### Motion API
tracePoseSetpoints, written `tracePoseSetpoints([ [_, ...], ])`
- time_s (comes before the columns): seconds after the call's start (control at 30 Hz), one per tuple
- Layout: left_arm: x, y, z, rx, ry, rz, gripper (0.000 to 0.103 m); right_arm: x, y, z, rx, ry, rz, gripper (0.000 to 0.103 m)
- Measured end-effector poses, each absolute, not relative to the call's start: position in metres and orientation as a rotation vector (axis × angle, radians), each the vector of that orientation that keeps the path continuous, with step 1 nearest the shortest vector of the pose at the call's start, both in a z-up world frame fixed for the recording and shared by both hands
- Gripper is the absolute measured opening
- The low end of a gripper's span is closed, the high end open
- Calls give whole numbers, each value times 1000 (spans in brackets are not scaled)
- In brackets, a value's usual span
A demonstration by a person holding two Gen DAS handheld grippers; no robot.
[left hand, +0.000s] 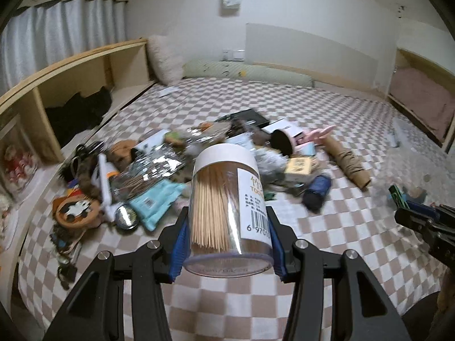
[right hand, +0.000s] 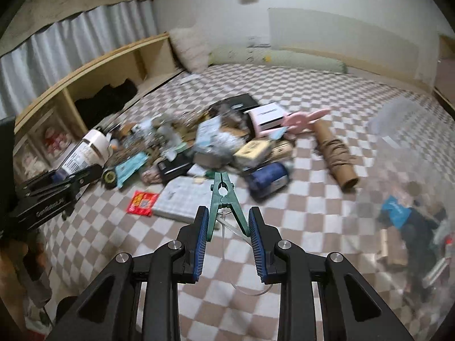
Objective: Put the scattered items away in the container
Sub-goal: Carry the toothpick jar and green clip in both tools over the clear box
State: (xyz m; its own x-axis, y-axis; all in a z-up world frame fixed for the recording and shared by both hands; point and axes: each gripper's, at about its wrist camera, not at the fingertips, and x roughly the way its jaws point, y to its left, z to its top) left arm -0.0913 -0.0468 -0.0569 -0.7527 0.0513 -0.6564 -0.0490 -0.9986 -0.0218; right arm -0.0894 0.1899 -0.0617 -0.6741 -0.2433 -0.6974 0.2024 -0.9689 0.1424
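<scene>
1. Left gripper point(left hand: 227, 227) clamps a toothpick jar point(left hand: 227, 199) across its body; long axis runs forward along the fingers, white cap away from the camera.
2. Right gripper point(right hand: 227, 227) pinches a green clothespin point(right hand: 224, 199) by its handle legs, jaws narrow, clip tip pointing forward.
3. Clear container point(right hand: 412, 199) sits to the right on the checked bedspread point(right hand: 298, 227), blurred, already holding items.
4. Right hand looks nearer the container; its drop likely goes first.
5. Clutter pile point(right hand: 213, 142) remains ahead.

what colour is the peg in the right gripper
Green; the clothes peg shows best in the right wrist view.
</scene>
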Motion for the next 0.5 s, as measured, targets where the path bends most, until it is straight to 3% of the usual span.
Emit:
tracePoseSetpoints([
  [0.5,-106,40,3,-876,8,2763,49,-91,279,-14,1030,-66,-2888,29],
])
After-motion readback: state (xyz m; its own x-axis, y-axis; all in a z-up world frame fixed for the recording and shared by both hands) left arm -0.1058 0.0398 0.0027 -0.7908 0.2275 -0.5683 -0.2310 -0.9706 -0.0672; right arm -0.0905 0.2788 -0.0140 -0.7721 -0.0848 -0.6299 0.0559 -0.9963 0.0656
